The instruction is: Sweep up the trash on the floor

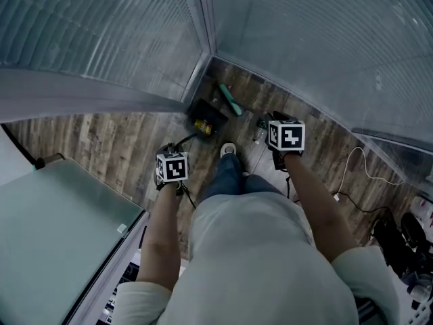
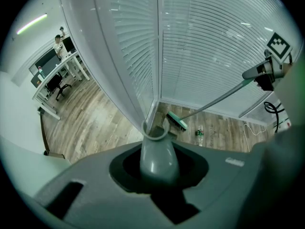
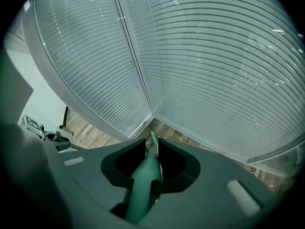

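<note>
In the head view my left gripper (image 1: 172,168) is shut on the long grey handle (image 2: 157,152) of a black dustpan (image 1: 207,116). The pan rests on the wood floor in the corner with a yellow piece of trash (image 1: 201,125) in it. My right gripper (image 1: 285,136) is shut on the green handle (image 3: 144,177) of a broom. The broom's green head (image 1: 231,99) lies on the floor just beyond the pan, and shows again as the broom head (image 2: 177,121) in the left gripper view. A plastic bottle (image 2: 199,136) lies on the floor right of the broom head.
Two glass walls with blinds (image 1: 318,39) meet in a corner behind the pan. A glass-topped table (image 1: 54,229) stands at the lower left. A white cable (image 1: 353,165) and dark gear lie at the right. The person's shoe (image 1: 229,149) is near the pan. Desks (image 2: 55,73) stand far off.
</note>
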The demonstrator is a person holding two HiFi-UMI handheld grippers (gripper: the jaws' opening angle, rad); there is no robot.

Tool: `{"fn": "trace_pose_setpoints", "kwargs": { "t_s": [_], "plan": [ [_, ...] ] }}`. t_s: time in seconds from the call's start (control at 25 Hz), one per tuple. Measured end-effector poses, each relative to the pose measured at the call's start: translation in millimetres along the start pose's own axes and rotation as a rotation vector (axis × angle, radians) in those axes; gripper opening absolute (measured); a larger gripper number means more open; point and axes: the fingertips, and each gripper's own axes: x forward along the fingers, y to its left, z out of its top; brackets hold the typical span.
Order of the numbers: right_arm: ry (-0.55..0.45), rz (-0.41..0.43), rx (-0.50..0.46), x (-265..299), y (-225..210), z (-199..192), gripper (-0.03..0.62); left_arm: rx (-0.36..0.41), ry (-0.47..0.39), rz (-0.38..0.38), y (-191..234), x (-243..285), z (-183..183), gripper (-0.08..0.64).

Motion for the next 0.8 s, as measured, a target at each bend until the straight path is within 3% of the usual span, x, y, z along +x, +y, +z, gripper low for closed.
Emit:
{"fn": "trace_pose_setpoints", "kwargs": {
  "t_s": [0.28,0.6,0.8],
  "plan": [
    [-0.009,-0.015,-0.016,27.5,-1.1,28.5,0.094,0.004,0.012,-0.001,4.6,10.5,13.6,0.092],
    [-0.003,-0.037,-0.070,52.4,11.0,32.7,0.094,0.009,0.013,-0.007,1.4,12.8,13.8,0.092],
    [-0.009,-0.040,-0.171,65.5,29.0,29.2,0.094,0.010,0.011,-0.013,3.5,13.2,14.9,0.094]
  ]
}}
